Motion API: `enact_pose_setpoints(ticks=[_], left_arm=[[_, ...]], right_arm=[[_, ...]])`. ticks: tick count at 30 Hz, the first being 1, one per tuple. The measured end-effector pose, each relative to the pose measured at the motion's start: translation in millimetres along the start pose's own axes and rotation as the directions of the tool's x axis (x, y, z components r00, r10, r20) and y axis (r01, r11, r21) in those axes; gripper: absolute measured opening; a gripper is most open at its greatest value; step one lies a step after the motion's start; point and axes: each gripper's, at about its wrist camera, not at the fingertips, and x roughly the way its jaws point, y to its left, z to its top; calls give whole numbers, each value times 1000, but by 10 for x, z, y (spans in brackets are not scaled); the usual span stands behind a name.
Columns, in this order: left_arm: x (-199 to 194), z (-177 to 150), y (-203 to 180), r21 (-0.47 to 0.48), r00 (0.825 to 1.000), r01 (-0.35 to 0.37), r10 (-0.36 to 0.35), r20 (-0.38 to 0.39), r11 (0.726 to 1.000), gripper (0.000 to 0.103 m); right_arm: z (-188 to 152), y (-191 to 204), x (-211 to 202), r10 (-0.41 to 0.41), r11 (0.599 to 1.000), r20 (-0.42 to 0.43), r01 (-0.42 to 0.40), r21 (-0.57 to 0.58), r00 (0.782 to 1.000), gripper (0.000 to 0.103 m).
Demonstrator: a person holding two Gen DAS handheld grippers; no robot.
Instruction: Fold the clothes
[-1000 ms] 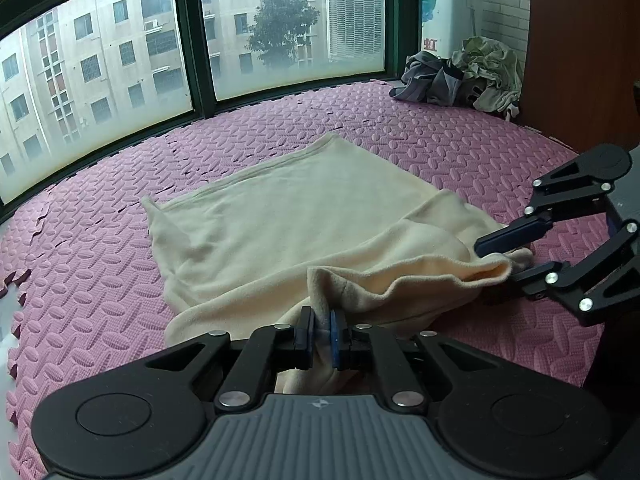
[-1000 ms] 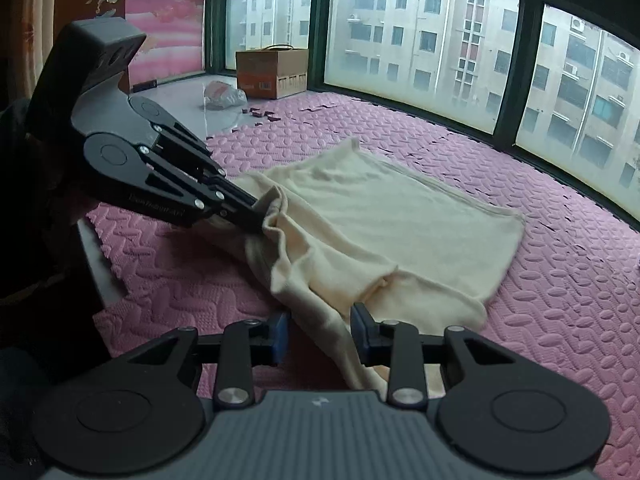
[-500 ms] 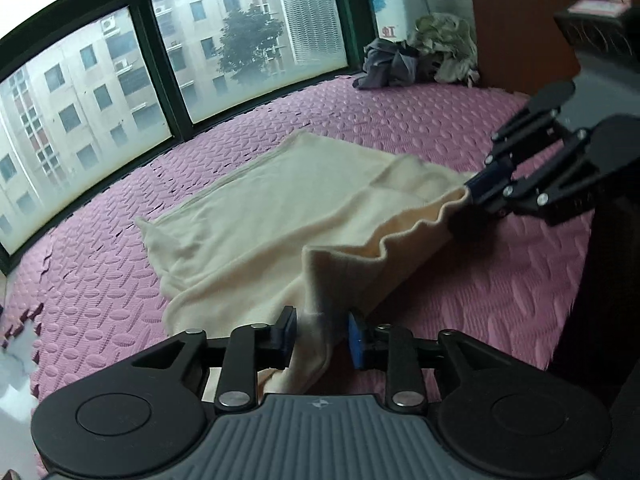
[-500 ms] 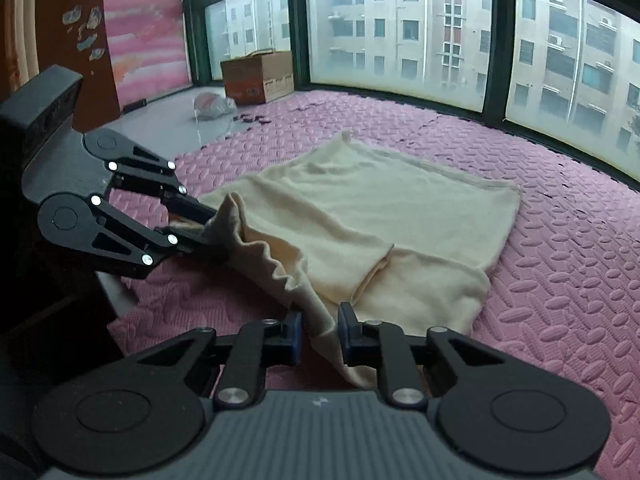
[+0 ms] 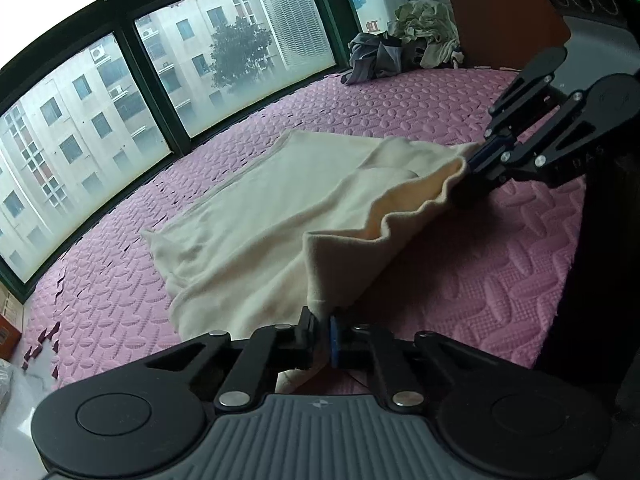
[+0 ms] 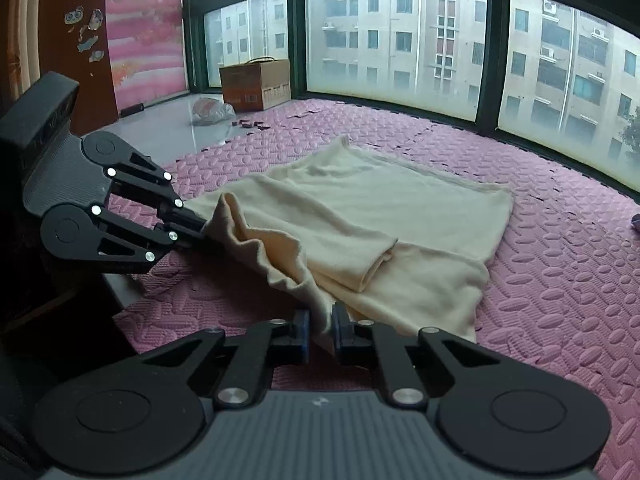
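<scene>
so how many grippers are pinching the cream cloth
2: the left gripper clamps one end of the cream cloth's lifted near edge, the right gripper the other. None looks hidden.

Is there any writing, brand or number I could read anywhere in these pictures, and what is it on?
Nothing reads clearly.
Red sign by the window: blurred.
Print on the cardboard box: too small.
Raised letters on the right gripper: too faint.
</scene>
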Motion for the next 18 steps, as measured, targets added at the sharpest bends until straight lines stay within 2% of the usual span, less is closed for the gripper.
enact_pose_setpoints(ticks=[6, 14, 18], left_arm=[[-242, -28, -43, -28, 1000, 22, -21, 20, 999, 7], [-850, -109, -236, -33, 995, 90, -89, 36, 995, 7], [-1109, -109, -279, -25, 995, 97, -96, 37, 995, 7]], right_arm=[[-34, 100, -194, 14, 1000, 5, -14, -11, 1000, 9], [-117, 350, -646, 75, 997, -16, -75, -17, 997, 9], [-104, 481, -863, 103, 994, -26, -104, -32, 994, 9]])
